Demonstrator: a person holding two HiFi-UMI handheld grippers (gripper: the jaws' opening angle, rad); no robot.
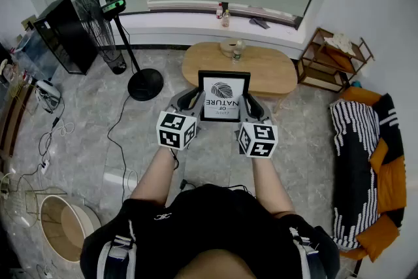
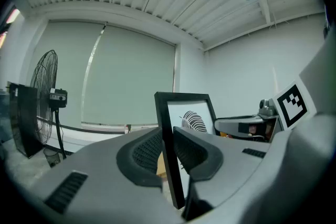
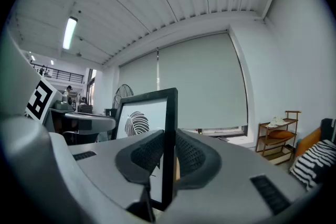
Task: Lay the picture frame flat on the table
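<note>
The picture frame [image 1: 224,96] is held upright in the air in front of the person, its long axis running top to bottom and its leaf print facing back toward them. The left claw [image 1: 191,100] is clamped on the frame's left edge and the right claw [image 1: 252,105] on its right edge. In the head view the frame's top overlaps the near rim of the oval wooden surface [image 1: 277,74].

The left gripper view shows the black frame edge [image 2: 169,128] pinched between the ribbed pads [image 2: 149,152]. The right gripper view shows the opposite edge [image 3: 169,128] gripped the same way.

Only the head view shows a small bowl [image 1: 230,46] on the surface, its contents too small to tell, and a round basket [image 1: 63,227] on the floor.
</note>
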